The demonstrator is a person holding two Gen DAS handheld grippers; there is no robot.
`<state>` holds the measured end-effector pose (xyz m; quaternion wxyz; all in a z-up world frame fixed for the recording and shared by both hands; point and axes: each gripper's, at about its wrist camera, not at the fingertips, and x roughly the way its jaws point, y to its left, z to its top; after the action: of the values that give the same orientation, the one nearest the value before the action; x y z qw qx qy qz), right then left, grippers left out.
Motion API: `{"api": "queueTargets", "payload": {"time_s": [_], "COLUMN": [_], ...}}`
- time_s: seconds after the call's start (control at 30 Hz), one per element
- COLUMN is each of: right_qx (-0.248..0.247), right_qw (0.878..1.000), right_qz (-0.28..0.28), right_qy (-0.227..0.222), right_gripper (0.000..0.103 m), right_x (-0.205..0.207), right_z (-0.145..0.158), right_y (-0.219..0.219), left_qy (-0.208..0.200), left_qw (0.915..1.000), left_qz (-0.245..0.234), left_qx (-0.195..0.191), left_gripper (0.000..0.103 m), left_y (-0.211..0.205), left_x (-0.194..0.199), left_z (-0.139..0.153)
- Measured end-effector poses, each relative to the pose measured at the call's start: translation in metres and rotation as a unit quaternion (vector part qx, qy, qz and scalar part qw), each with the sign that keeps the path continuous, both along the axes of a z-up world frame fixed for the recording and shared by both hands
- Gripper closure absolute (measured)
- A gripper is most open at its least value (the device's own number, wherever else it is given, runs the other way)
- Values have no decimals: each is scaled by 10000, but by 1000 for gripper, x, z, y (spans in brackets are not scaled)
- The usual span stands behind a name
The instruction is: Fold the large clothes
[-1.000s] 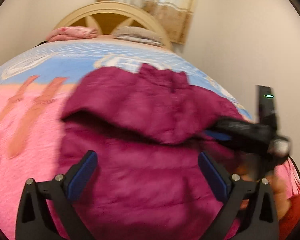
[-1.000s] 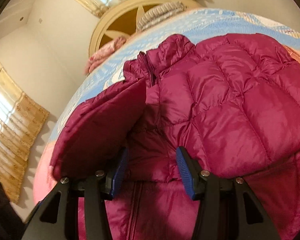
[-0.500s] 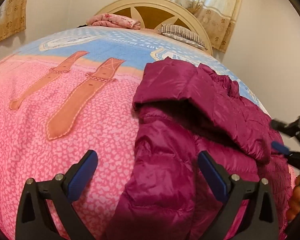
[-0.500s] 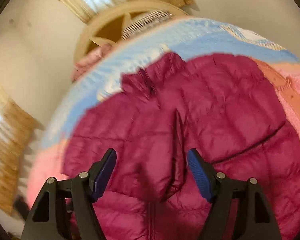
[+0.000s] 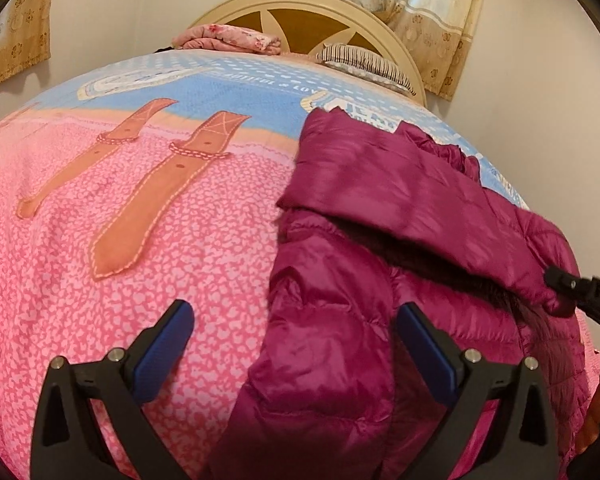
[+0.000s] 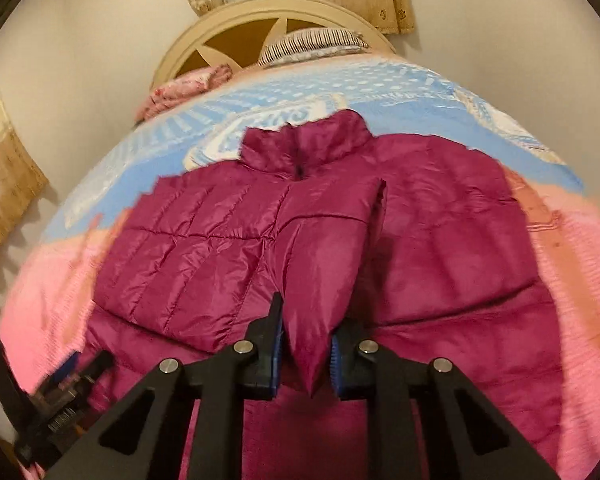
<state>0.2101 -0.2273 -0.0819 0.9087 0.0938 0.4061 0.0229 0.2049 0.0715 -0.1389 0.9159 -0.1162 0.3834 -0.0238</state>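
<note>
On the pink-and-blue bedspread (image 5: 148,248), the right gripper (image 6: 305,354) has just closed, pinching a fold of the magenta quilted puffer jacket (image 6: 220,240); the left gripper (image 5: 294,344) gapes wide above the jacket's edge, holding nothing.

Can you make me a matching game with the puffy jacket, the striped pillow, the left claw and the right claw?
Things:
1. jacket
2. striped pillow
3. left claw
4. right claw

States:
A. jaws wide apart, holding nothing
B. by the headboard
C. pinching a fold of magenta fabric
D. spread on the pink and blue bedspread

Pairs: 1-D, 2-B, 3-A, 4-C. The right claw's jaws have just been closing on that fold.
</note>
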Motion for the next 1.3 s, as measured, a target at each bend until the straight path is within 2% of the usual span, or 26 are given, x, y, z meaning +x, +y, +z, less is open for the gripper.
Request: {"api": "queueTargets", "payload": {"time_s": [0.13, 0.2, 0.3, 0.37, 0.43, 0.6, 0.67, 0.73, 0.8, 0.83, 0.87, 0.97, 1.03, 1.13, 1.3], "right_qx": [44, 91, 80, 113, 173, 9, 132, 39, -50, -111, -192, -481, -458, -322, -50], "right_qw": [9996, 9997, 9997, 9992, 9994, 9986, 9972, 9974, 9981, 9982, 9980, 9978, 9981, 9984, 9989], "right_qz": [103, 77, 144, 234, 129, -305, -207, 28, 292, 461, 573, 462, 393, 438, 446], "right_qy": [252, 232, 155, 305, 252, -427, -701, -714, -547, -362, -208, 24, 113, 155, 126], "right_gripper": [81, 70, 64, 61, 60, 60, 60, 60, 62, 68, 82, 84, 84, 85, 85], "right_x": [7, 7, 6, 3, -12, -35, -26, -8, 10, 21, 29, 45, 50, 52, 51], "right_z": [-27, -38, -41, -33, -21, 23, 41, 45, 37, 27, 18, -8, -21, -38, -45], "right_y": [-8, -11, -11, -15, -29, -56, -54, -39, -24, -13, -5, 2, -2, -11, -19], "left_qy": [86, 133, 155, 110, -61, -468, -539, -602, -570, -501, -390, -147, -35, 146, 533], "left_qw": [9997, 9994, 9992, 9989, 9985, 9976, 9971, 9962, 9935, 9916, 9902, 9885, 9865, 9880, 9894], "left_qz": [0, -11, -101, -139, -162, 31, 60, 59, 161, 205, 252, 269, 353, 360, 488], "left_qx": [242, 314, 364, 436, 511, 512, 526, 626, 971, 1171, 1314, 1483, 1599, 1494, 1256], "left_gripper": [0, 0, 0, 0, 0, 0, 0, 0, 0, 0, 0, 0, 0, 0, 0], "left_y": [-6, -8, -6, -3, 1, 11, 6, -6, -18, -24, -29, -36, -34, -31, -22], "left_x": [3, 4, 3, 0, -3, 20, 36, 57, 77, 88, 96, 111, 113, 114, 122], "left_z": [-1, -1, 4, 13, 25, 63, 71, 75, 71, 65, 59, 39, 26, 8, -6]}}
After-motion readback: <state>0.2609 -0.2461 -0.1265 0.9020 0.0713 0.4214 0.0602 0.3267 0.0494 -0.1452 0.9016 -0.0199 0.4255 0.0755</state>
